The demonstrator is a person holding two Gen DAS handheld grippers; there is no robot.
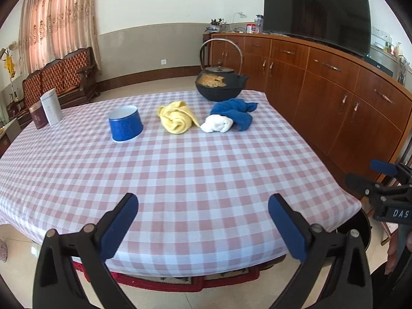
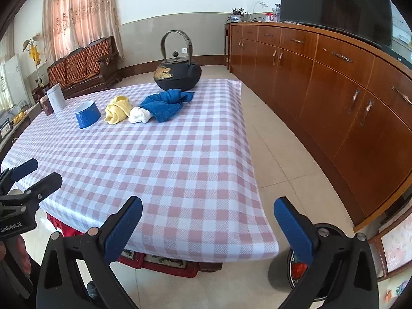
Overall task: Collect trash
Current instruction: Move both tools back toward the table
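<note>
Three crumpled cloth wads lie close together at the far end of the checked table (image 1: 206, 175) — one yellow wad (image 1: 176, 117), one white wad (image 1: 217, 123), one blue wad (image 1: 235, 112) draped against the white — between one blue cup (image 1: 125, 123) and one black kettle (image 1: 219, 82). Two tins (image 1: 47, 112) stand far left. The left gripper (image 1: 203, 206) and right gripper (image 2: 208, 206) hover at the near edge — both spread wide, holding nothing.

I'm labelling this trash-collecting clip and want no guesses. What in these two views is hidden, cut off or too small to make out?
- Blue cup: both views see it from the side; its inside is hidden by its own wall.
- White wad: partly under the blue cloth; its material is unclear.
- Bin by the table corner: right wrist view, mostly behind a finger; left wrist view shows only a rim.
- Sideboard clutter: too small.
</note>
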